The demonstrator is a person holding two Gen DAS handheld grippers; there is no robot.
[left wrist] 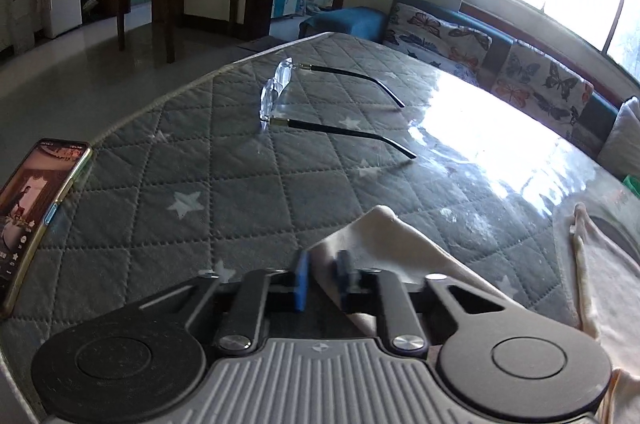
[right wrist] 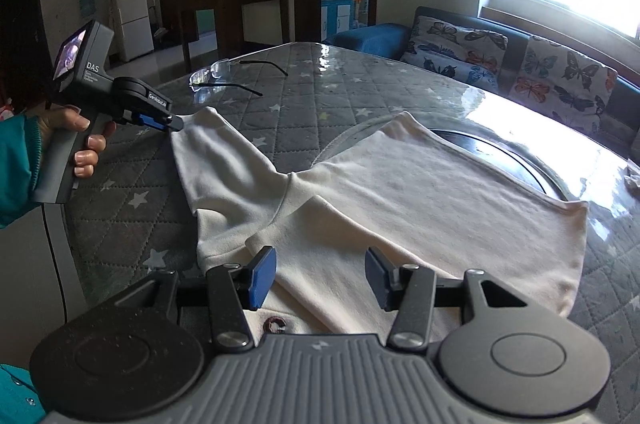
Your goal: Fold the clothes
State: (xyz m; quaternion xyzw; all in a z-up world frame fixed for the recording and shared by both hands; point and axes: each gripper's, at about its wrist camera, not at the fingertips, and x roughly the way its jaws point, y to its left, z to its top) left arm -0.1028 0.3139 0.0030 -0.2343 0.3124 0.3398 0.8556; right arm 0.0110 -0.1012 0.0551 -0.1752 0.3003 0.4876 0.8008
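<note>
A cream-white garment (right wrist: 400, 200) lies spread on the grey quilted star-pattern table cover (right wrist: 320, 96). In the right wrist view my left gripper (right wrist: 170, 123) is at the far left corner of the garment's sleeve, shut on it. In the left wrist view the cream cloth (left wrist: 384, 236) runs between the blue pads of my left gripper (left wrist: 322, 280). My right gripper (right wrist: 320, 280) is open, its blue pads apart just above the garment's near edge, holding nothing.
A pair of glasses (left wrist: 280, 92) lies open on the table, also in the right wrist view (right wrist: 216, 76). A phone (left wrist: 36, 216) leans at the table's left edge. A butterfly-print sofa (right wrist: 520, 68) runs along the far right side.
</note>
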